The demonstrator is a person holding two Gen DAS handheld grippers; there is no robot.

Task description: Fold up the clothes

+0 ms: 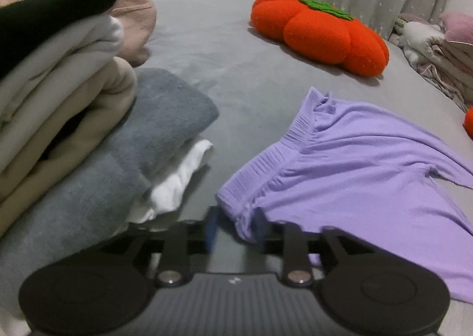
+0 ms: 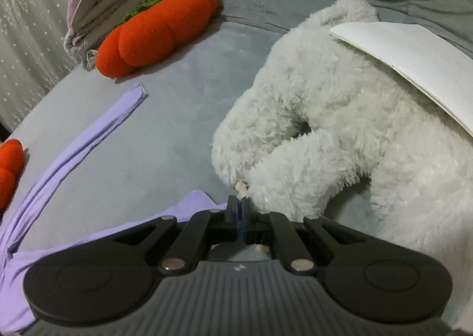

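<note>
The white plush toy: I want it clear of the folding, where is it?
In the right wrist view, the white plush toy lies on the grey bed, right of the purple garment.

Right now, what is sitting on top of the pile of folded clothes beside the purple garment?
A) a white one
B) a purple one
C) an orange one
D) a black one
D: in the left wrist view a black garment tops the stack of folded clothes, above pale, beige and grey layers, while the purple garment lies flat on the bed.

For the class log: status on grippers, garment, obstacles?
Left gripper open at purple garment waistband. Right gripper shut, nothing visibly held. Plush toy crowds right.
</note>
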